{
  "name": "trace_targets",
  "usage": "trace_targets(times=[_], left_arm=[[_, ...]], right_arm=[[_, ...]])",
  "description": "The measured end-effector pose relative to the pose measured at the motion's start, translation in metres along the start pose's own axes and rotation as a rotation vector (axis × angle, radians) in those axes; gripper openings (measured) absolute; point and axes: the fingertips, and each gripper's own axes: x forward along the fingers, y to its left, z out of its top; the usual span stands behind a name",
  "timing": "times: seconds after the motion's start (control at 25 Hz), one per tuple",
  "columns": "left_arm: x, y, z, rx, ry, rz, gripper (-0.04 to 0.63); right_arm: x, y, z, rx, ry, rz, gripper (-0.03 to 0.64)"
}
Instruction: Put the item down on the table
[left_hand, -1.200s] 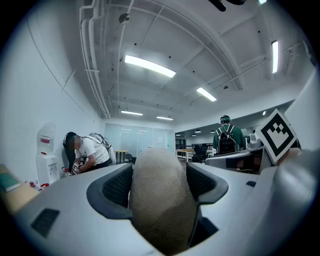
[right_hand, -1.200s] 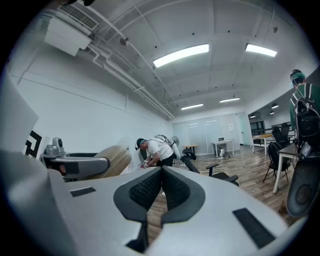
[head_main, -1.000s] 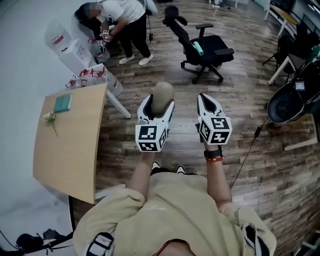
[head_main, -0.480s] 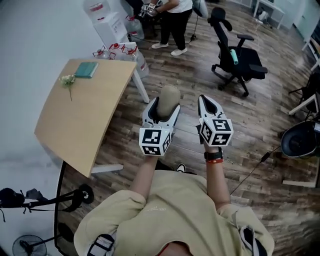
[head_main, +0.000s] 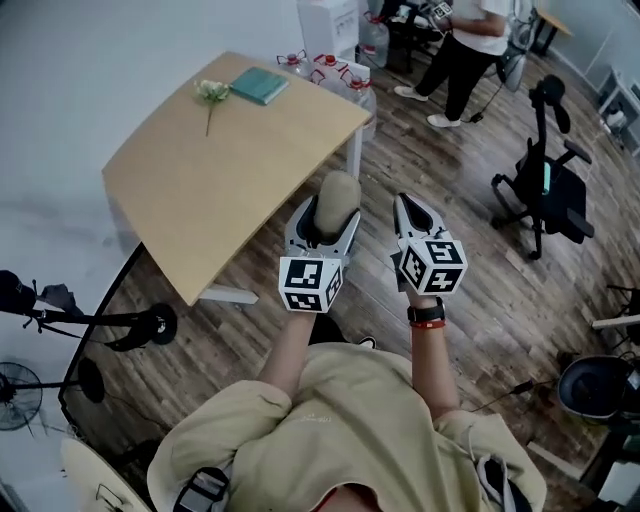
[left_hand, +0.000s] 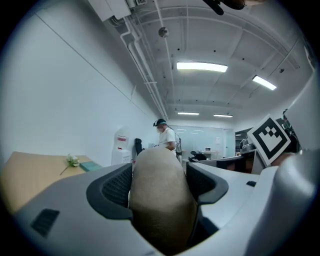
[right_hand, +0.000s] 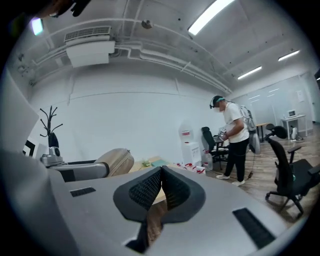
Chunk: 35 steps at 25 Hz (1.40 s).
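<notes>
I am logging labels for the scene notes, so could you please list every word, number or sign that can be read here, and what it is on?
No text can be read anywhere in these views.
Water dispenser: red label, too blurred to read.
Water bottles: red markings, too small to read.
Marker cubes: black and white square patterns only, no letters.
Teal book: no print visible.

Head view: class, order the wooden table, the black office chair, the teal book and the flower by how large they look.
1. Wooden table
2. Black office chair
3. Teal book and flower: about alike in extent, so left unranked.
</notes>
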Motion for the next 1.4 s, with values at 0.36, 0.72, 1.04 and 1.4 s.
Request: trace_targets(times=[0.36, 0.72, 1.04, 1.4], left_arm=[[-0.027, 0.174, 0.014, -0.053, -0.014, 0.261, 0.351], [-0.058, 0.333, 0.014, -0.099, -0.023, 0.445, 0.351], [-0.088, 0.478, 0.009, -0.11, -0.015, 0.569, 0.351], [-0.111, 0.58, 0.019, -0.123, -0.032, 0.629, 0.351]], right_arm=[[0.152, 0.131, 0.0, -0.069, 0.079, 0.251, 0.015], [0.285, 0.256, -0.02, -0.079, 0.165, 0.439, 0.015], [0.388, 0.374, -0.04, -0.089, 0.213, 0.569, 0.015], [0.453, 0.466, -0.028, -0.105, 0.203, 0.66, 0.015]])
